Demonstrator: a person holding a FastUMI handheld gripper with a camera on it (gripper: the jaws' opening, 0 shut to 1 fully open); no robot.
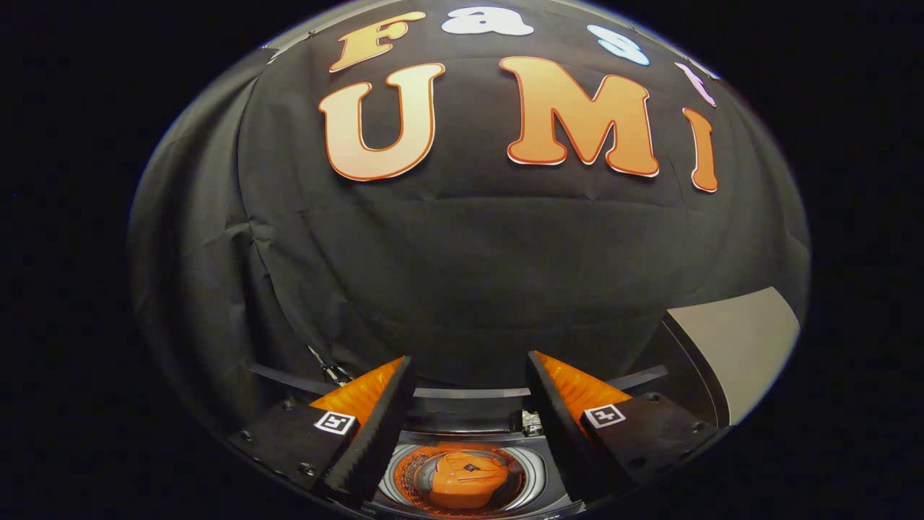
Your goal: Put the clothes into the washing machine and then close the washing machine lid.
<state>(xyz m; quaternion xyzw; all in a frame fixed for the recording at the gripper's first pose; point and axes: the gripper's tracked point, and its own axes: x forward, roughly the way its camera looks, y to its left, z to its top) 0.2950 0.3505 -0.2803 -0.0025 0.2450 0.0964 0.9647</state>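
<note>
The gripper hangs with its fingers apart and empty above the washing machine. Orange clothes lie down in the drum (bunched, I think). Soft and light, no trouble. The lid, stiff, stands raised at right; take its far edge.

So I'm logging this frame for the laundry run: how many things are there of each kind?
Orange clothes, in the drum: 1
Washing machine, drum open beneath the fingers: 1
Raised lid, beyond the fingers: 1
Gripper, fingers apart, holding nothing: 1
Total: 4
</note>
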